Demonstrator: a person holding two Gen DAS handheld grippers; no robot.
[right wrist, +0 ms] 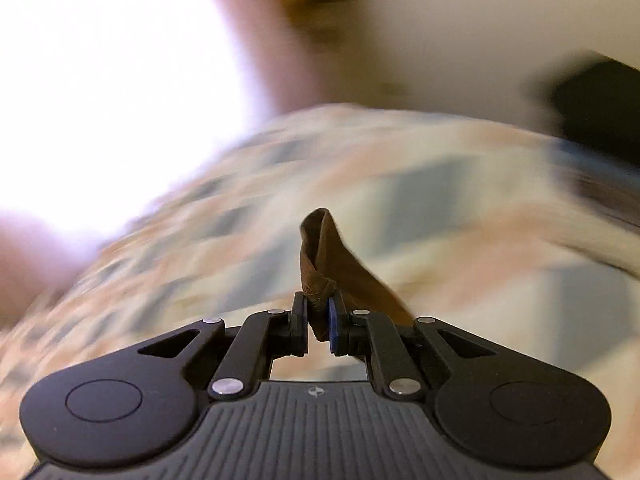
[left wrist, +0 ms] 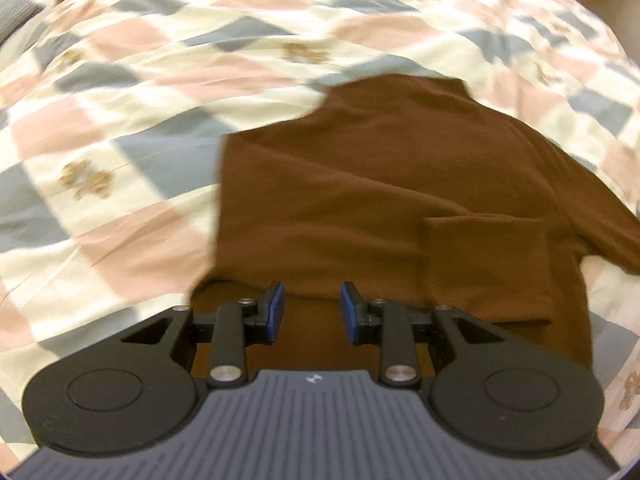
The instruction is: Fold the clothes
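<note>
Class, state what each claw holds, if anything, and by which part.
The right claw pinches a bunched edge of the brown garment; which part cannot be told. The left claw is open, holding nothing.

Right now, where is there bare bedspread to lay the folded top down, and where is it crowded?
Free: the checked bedspread left of the brown top, and the strip beyond its collar. Crowded: the near centre, where the top lies under the open left gripper. The right gripper is shut on a brown fold; that view is blurred.

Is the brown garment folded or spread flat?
Partly folded: the brown garment has one sleeve laid across its body.
</note>
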